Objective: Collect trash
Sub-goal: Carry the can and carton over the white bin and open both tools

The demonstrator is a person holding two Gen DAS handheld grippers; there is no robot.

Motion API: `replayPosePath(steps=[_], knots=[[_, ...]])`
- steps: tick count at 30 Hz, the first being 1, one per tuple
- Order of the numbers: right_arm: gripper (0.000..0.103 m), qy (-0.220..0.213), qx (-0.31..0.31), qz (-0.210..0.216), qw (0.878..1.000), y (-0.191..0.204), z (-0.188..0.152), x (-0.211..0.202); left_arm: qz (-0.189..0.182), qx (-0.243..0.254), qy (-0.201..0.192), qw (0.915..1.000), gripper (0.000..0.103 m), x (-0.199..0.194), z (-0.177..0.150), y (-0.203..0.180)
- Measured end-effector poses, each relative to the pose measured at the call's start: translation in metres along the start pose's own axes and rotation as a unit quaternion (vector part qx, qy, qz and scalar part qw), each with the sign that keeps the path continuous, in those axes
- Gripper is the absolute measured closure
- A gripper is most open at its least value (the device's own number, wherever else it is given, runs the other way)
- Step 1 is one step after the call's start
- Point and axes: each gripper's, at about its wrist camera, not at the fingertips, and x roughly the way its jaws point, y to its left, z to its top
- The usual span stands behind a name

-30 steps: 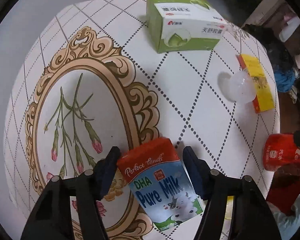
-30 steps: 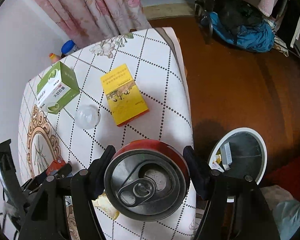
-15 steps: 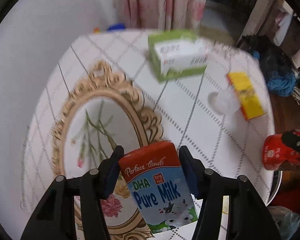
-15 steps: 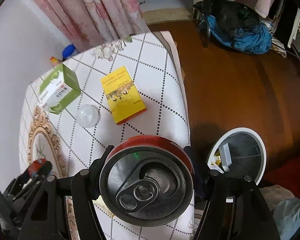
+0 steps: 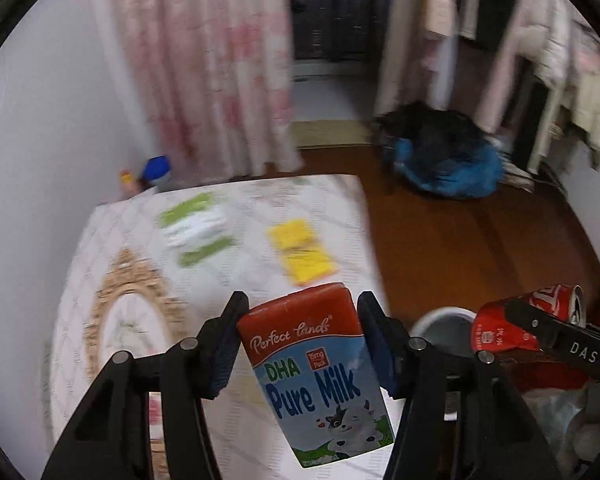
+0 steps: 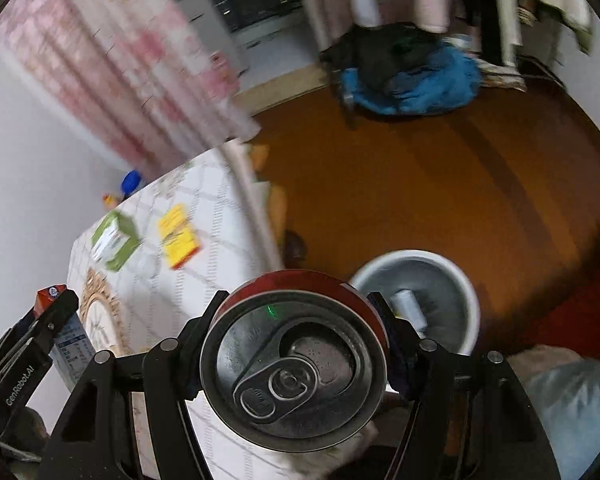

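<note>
While both loads are airborne, the step in hand reads as the carry to the white round trash bin [image 6: 458,280] on the brown floor beside the table. The left gripper [image 5: 300,336] has its jaws pinching the red-and-blue Pure Milk carton [image 5: 320,372] by its sides, carton upright and slightly tilted, over the table's near edge. The right gripper [image 6: 300,340] has its jaws clamped on the red aluminium drink can [image 6: 296,364], opened top toward the camera, just beside the bin's rim.

To do well: bring each item fully over the bin mouth before spreading the jaws; release can first, being nearer; keep the can's opening up in case of dregs.

Versus one second ago: both cameras have risen and tipped up, so the patterned white tablecloth [image 5: 228,280] looks smaller and blurred. The bin, previously low right, now sits close behind the can. The green carton [image 6: 114,242] and yellow box [image 6: 178,236] remain on the table.
</note>
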Motion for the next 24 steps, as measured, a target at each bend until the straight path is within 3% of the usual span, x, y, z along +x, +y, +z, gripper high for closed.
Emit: replayPosePath(steps=[6,13,19,22,24], knots=[[0.034,0.004,0.058,-0.044,0.997,-0.102,-0.008,-0.007,-0.061,0.049,0.035,0.9963,0.050,0.029,-0.015,-0.095],[0.034,0.065,0.134,-0.058,0.987,-0.200,-0.022,0.062,-0.123,0.076,0.142,0.9793,0.050,0.108,-0.044,-0.185],[0.034,0.099,0.190,-0.033,0.976,-0.243,-0.034,0.123,-0.146,0.095,0.226,0.9585,0.050,0.172,-0.054,-0.221],[0.034,0.113,0.205,-0.018,0.972,-0.253,-0.035,0.148,-0.146,0.087,0.242,0.9553,0.049,0.187,-0.054,-0.225],[0.033,0.124,0.213,-0.007,0.969,-0.253,-0.039,0.161,-0.143,0.082,0.246,0.9552,0.039,0.192,-0.054,-0.224]])
